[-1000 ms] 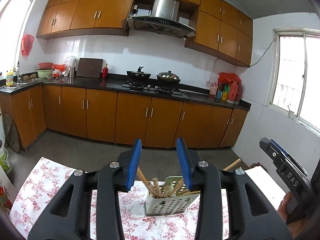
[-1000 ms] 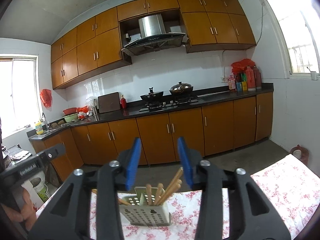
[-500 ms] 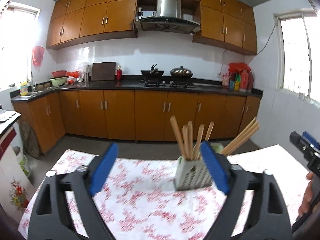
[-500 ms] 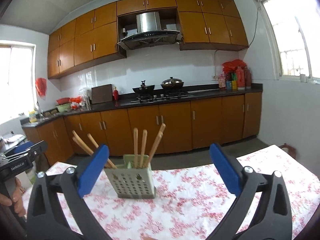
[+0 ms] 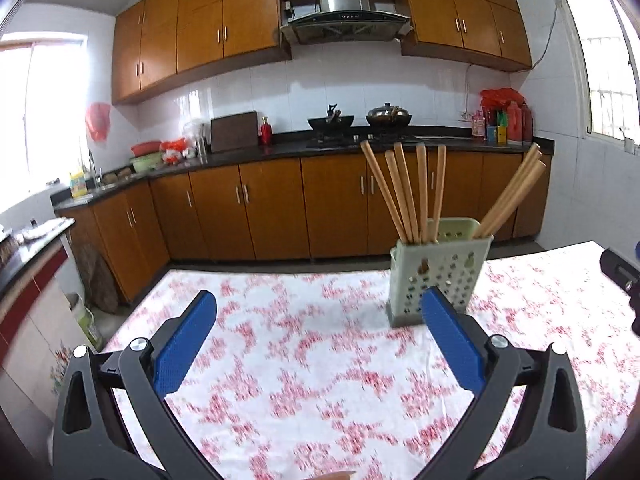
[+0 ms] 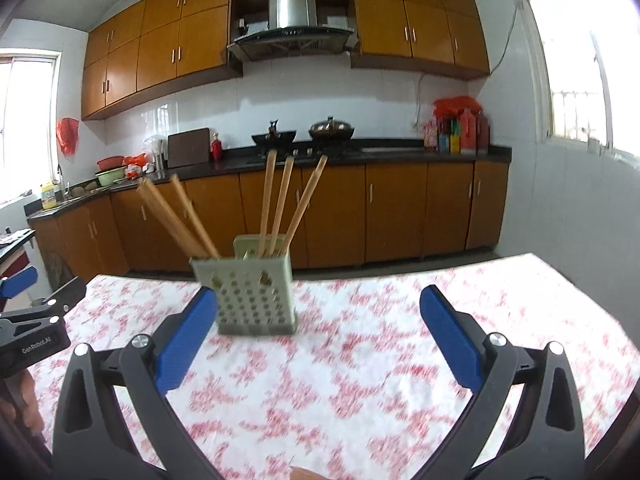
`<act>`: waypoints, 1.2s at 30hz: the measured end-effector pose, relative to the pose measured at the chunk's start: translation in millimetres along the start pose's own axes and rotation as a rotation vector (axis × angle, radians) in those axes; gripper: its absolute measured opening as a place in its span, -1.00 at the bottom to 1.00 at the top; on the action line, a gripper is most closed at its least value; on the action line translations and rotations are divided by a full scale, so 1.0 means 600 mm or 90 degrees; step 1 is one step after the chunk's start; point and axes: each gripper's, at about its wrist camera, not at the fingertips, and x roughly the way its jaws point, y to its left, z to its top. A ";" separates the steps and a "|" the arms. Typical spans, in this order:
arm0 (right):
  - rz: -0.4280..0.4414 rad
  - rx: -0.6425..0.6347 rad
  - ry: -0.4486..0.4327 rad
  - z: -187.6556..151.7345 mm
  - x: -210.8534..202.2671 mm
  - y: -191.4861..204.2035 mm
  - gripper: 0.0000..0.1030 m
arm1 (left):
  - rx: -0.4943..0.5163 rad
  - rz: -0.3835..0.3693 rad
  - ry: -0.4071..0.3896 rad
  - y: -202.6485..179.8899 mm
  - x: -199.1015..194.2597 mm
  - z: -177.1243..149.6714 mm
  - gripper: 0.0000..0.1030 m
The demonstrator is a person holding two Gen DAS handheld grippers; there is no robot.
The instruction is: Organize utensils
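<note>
Wooden chopsticks in a matt perforated plastic holder on printed cloth.

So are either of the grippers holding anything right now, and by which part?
Nothing is held. The left gripper and right gripper have just been opening, jaws wide and empty; the chopsticks stand in the holder.

The right hand-held gripper fills the lower part of the frame, and its jaws, which have just been opening, stand wide with nothing between them. At center, just behind its left blue pad, a pale perforated holder with wooden chopsticks stands on the counter with its flowered cloth. The left hand-held gripper shows at the left edge.
</note>
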 end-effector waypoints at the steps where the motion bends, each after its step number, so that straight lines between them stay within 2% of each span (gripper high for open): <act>1: 0.002 -0.001 0.003 -0.008 -0.003 0.000 0.92 | -0.007 -0.005 0.002 0.003 -0.006 -0.010 0.96; 8: 0.022 -0.015 0.013 -0.050 -0.031 0.012 0.92 | -0.033 -0.025 0.009 0.015 -0.040 -0.054 0.96; 15: 0.022 -0.040 -0.006 -0.077 -0.057 0.026 0.92 | -0.063 -0.039 0.009 0.025 -0.068 -0.080 0.96; 23: 0.016 -0.062 0.004 -0.108 -0.069 0.035 0.92 | -0.044 -0.050 0.011 0.014 -0.084 -0.112 0.96; 36: 0.022 -0.053 0.001 -0.114 -0.078 0.036 0.92 | -0.056 -0.043 0.008 0.020 -0.089 -0.122 0.96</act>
